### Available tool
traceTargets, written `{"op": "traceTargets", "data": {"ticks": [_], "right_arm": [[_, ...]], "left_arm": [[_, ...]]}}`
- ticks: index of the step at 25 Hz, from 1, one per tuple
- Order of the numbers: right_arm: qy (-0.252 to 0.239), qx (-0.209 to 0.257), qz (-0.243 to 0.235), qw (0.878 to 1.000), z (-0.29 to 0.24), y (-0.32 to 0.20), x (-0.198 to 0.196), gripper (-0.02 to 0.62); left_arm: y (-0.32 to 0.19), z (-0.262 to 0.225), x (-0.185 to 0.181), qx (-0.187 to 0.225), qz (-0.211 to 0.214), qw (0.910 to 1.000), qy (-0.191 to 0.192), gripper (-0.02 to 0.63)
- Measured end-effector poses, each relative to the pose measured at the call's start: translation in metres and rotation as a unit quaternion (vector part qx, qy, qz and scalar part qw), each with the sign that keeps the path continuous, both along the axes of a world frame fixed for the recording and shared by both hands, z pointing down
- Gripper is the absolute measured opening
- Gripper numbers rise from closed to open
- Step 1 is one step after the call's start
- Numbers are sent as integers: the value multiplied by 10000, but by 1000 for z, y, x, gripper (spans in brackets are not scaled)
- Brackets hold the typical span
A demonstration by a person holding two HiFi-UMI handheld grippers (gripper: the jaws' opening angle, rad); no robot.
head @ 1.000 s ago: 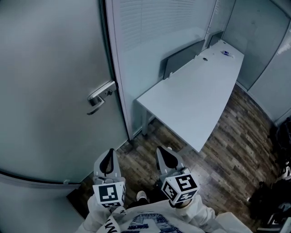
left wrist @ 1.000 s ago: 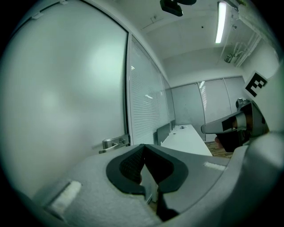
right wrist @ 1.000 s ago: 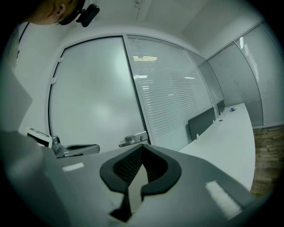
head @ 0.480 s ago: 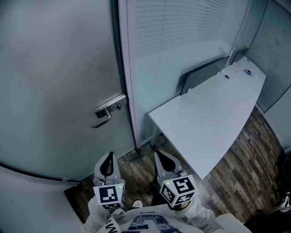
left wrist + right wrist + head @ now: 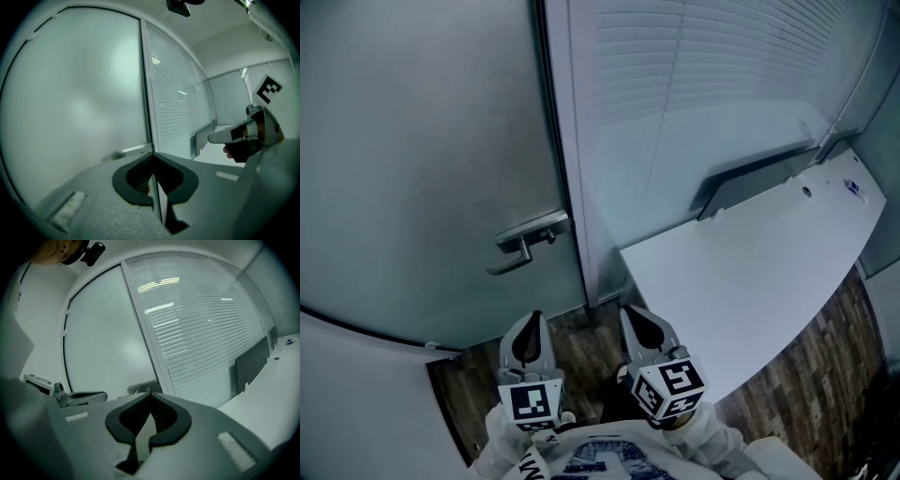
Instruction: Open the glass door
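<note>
Both tongs are clenched with nothing between them. The left tongs [image 5: 532, 323] and the right tongs [image 5: 631, 314] hang side by side low in the head view, pointing toward the foot of the glass door [image 5: 422, 159] and apart from it. In the left gripper view the left tongs [image 5: 152, 154] show their tips meeting on empty air, and the right gripper view shows the same of the right tongs [image 5: 150, 393]. Each pair also shows at the edge of the other's view.

The door fills the left half of the head view. It is one large pane of frosted, grey-green glass that blurs everything behind it, with a thin dark strip down its right edge. That edge lies against a pale upright post [image 5: 581, 187]. A metal lever handle [image 5: 528, 242] sits on a small plate close to that edge, about halfway up, with the lever reaching left across the glass.

Right of the post runs a glass wall with closed slatted blinds [image 5: 722, 103]. A white bench [image 5: 750, 281] stands against it, above a dark wood-patterned floor [image 5: 581, 349].
</note>
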State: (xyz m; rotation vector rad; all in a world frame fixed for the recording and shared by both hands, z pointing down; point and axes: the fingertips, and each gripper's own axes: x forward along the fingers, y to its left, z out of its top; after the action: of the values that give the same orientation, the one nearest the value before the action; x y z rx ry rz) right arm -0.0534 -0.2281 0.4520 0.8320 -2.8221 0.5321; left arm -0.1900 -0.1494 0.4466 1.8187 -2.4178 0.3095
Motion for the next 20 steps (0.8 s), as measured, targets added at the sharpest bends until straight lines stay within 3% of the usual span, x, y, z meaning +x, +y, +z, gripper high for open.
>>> {"op": "traceTargets", "data": {"ticks": [13,20], "right_arm": [[-59,-201,-1463,9890,12,-25,-50,3],[57,-281,-1723,9846,23,-24,-55,3]], "left_arm": [[8,17,-19,-311,-1424,9893,9,5],[10,18,-15,-253,-1637,9862,79,3]]}}
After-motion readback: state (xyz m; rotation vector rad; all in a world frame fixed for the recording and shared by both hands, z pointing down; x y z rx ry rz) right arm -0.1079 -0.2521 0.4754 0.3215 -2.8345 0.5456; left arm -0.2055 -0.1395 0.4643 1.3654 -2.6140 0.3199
